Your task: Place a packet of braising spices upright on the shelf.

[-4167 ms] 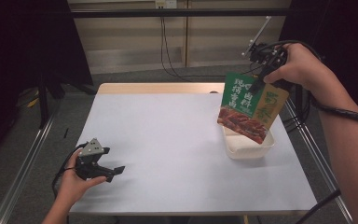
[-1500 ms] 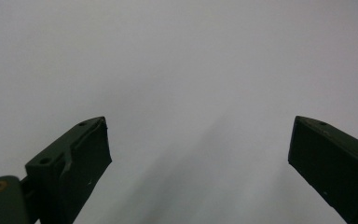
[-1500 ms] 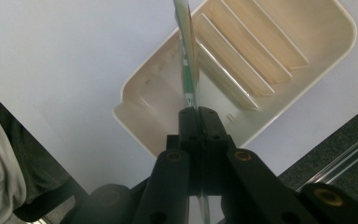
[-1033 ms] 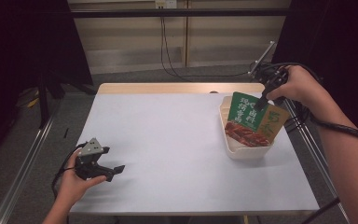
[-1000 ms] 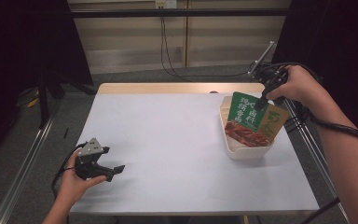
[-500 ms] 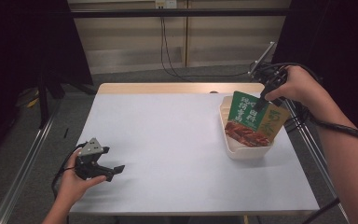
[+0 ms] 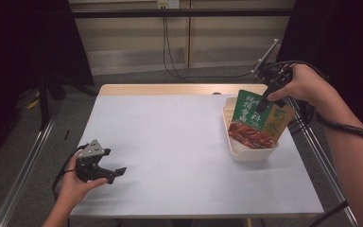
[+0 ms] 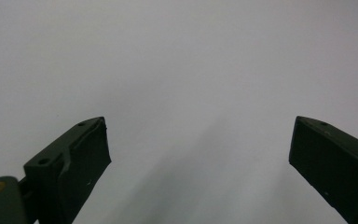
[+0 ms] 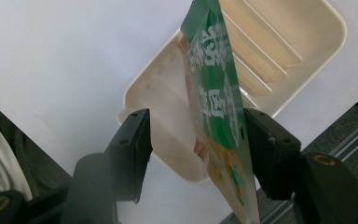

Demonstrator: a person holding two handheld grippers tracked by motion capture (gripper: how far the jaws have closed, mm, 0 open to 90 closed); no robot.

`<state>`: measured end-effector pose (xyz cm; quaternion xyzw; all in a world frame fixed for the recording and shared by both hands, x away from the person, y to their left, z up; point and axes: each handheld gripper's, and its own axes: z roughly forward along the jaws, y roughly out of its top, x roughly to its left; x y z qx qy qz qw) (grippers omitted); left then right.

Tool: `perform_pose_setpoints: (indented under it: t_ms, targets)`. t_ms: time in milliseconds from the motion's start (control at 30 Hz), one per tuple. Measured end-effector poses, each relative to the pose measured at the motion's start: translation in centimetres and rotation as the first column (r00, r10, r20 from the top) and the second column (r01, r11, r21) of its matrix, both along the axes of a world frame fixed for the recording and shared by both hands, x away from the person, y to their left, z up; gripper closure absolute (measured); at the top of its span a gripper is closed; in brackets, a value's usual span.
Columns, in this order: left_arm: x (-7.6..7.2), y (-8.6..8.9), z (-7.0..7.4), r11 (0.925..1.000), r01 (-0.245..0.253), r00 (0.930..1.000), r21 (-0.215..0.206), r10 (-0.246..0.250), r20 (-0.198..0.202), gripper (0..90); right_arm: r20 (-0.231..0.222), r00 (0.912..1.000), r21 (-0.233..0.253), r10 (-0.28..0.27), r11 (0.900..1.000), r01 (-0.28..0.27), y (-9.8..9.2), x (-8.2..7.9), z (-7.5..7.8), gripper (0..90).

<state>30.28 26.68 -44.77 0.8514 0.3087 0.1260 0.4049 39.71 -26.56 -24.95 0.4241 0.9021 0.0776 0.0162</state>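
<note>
A green and orange food pouch stands tilted in the cream ribbed tray at the table's right side. My right gripper reaches down to the pouch's top edge. In the right gripper view the pouch stands edge-on between the jaws of the right gripper. It rests against the right-hand jaw, with a clear gap to the other, so this gripper is open. The tray lies below it. My left gripper rests low at the table's front left. In its own view the left gripper is wide open over bare white table.
The white table top stretches between the two hands. A metal rail runs along its right edge beside the tray, and cables trail from the right gripper. A dark floor and a wall lie beyond the far edge.
Since about four seconds ago the right hand has lowered the pouch from above the tray down into it. Over the last second it barely moved. The left gripper has stayed still.
</note>
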Motion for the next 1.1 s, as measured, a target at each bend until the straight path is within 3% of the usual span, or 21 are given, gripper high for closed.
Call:
perform_pose_setpoints:
  t_ms: [200,300,467,533,1100]
  targets:
    - [0.0,0.1,0.0,1.0,0.004,1.0,-0.001,-0.004,0.0,4.7,0.008,1.0,-0.012,-0.001,1.0,0.001,0.1,0.1,0.3,35.0]
    - [0.0,0.1,0.0,1.0,0.002,1.0,-0.002,-0.002,0.001,4.7,0.021,0.9998,-0.014,0.003,1.0,-0.002,0.1,0.1,0.5,25.0]
    - [0.0,0.1,0.0,1.0,0.005,1.0,-0.002,-0.005,0.003,4.7,0.026,0.9996,-0.021,-0.007,1.0,0.008,0.2,0.1,0.8,20.0]
    - [0.0,0.1,0.0,1.0,0.001,1.0,0.003,-0.001,0.001,4.8,0.033,0.9994,-0.028,0.013,1.0,-0.012,0.3,0.2,0.9,18.3]
    - [0.1,0.0,-0.1,0.9999,0.011,0.9999,0.013,-0.011,-0.003,4.7,0.035,0.9992,-0.034,0.018,0.999,-0.017,1.3,-0.2,2.8,13.7]
